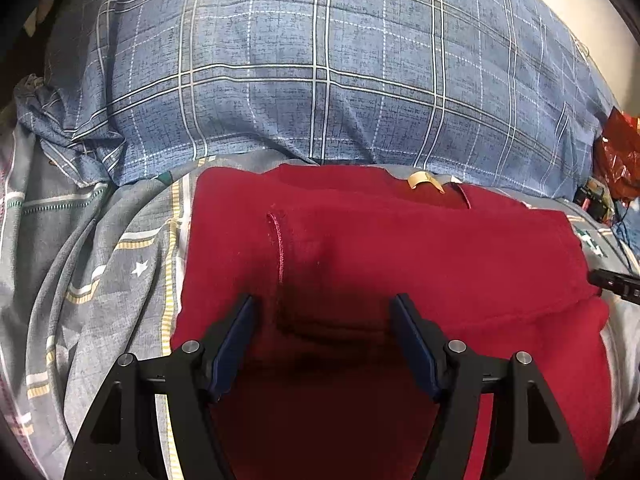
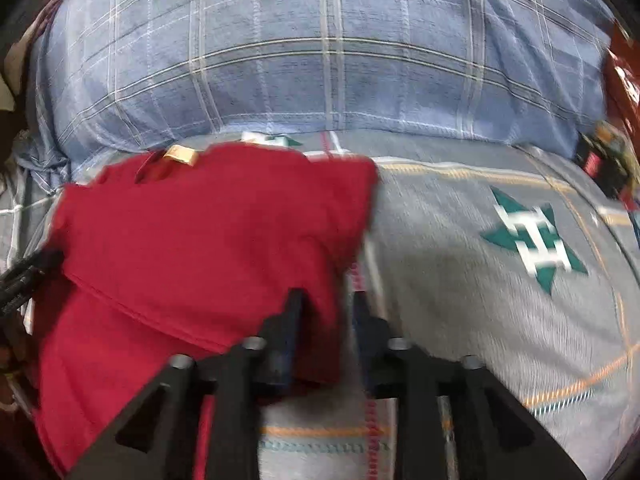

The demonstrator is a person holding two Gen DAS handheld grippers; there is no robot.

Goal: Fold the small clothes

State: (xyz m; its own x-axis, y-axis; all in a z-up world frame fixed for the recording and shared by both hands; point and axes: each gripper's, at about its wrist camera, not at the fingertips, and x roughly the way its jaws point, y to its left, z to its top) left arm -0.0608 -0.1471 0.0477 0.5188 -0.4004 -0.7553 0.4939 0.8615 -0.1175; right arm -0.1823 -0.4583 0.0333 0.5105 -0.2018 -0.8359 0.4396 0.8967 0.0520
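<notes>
A red garment [image 1: 400,248] lies folded on the grey patterned bed sheet [image 1: 100,260], with a tan label [image 1: 424,182] at its far edge. My left gripper [image 1: 322,308] hovers over the garment's near left part, its jaws wide open with only the flat cloth below them. In the right wrist view, which is motion-blurred, the garment [image 2: 200,240] fills the left half. My right gripper [image 2: 327,304] is at its right edge, jaws partly apart. A fold of red cloth lies between them against the left finger, and a strip of sheet shows beside the right finger.
A large blue plaid pillow [image 1: 320,60] rises right behind the garment. Red plastic wrapping and small dark items [image 1: 620,152] sit at the far right. Bare sheet with a green star print [image 2: 532,240] stretches to the right of the garment.
</notes>
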